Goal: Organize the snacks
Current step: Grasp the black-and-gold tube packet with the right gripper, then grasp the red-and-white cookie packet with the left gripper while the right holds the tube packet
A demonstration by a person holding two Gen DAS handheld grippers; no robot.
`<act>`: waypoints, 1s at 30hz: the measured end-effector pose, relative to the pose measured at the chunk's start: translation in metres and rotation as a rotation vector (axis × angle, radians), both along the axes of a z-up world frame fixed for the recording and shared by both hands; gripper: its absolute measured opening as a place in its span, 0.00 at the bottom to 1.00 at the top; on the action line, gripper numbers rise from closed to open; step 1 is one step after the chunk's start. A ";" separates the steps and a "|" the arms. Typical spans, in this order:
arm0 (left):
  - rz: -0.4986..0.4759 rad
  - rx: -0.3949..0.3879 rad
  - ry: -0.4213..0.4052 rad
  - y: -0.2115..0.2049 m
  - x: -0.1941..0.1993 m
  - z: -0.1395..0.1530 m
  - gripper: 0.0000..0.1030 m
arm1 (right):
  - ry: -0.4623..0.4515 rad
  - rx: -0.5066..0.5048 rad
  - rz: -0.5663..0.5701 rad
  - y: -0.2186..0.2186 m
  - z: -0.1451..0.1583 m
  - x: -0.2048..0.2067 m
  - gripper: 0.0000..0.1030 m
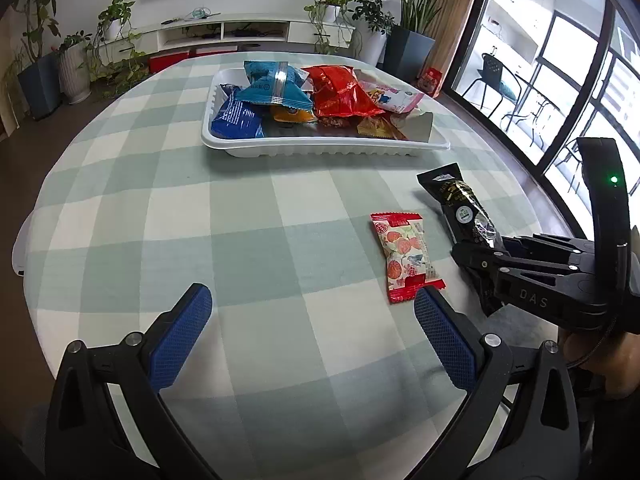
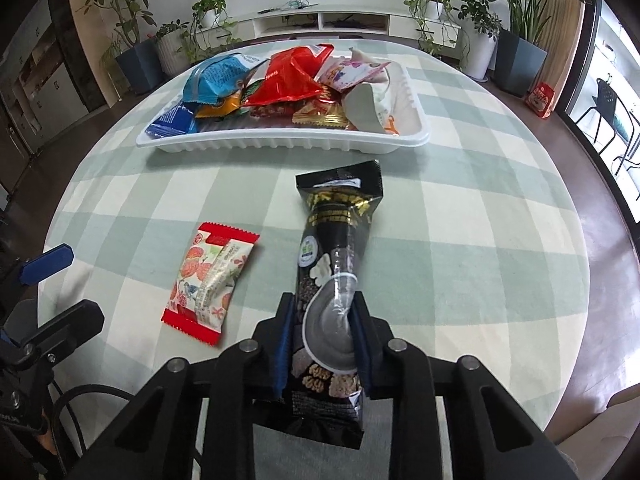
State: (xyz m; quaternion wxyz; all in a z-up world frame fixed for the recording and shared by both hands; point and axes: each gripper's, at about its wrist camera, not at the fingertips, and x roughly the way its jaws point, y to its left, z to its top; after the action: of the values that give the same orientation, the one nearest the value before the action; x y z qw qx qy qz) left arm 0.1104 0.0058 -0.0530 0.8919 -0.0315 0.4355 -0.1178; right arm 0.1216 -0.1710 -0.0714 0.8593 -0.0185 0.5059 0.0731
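While clamped, black packet point(image 2: 340, 240) between right tongs point(image 2: 322, 320).

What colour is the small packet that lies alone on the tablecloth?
Red ends, pale middle with red flowers: the small packet, clearest in the right wrist view.

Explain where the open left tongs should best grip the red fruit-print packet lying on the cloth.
Probably across the narrow middle of the red fruit-print packet, coming from above. It lies flat, clear of the tray, and its long sides give the left tongs parallel faces; the crimped ends are flimsy.
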 end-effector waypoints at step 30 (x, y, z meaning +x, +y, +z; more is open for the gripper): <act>-0.103 0.201 0.103 -0.095 0.064 -0.031 0.73 | -0.053 0.171 -0.074 -0.041 0.009 -0.043 0.27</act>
State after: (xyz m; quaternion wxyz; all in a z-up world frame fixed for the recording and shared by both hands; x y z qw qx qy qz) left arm 0.1741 -0.0893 -0.0839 0.8598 0.0744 0.4913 -0.1174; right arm 0.0783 -0.2124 -0.0622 0.8730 0.0718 0.4751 0.0840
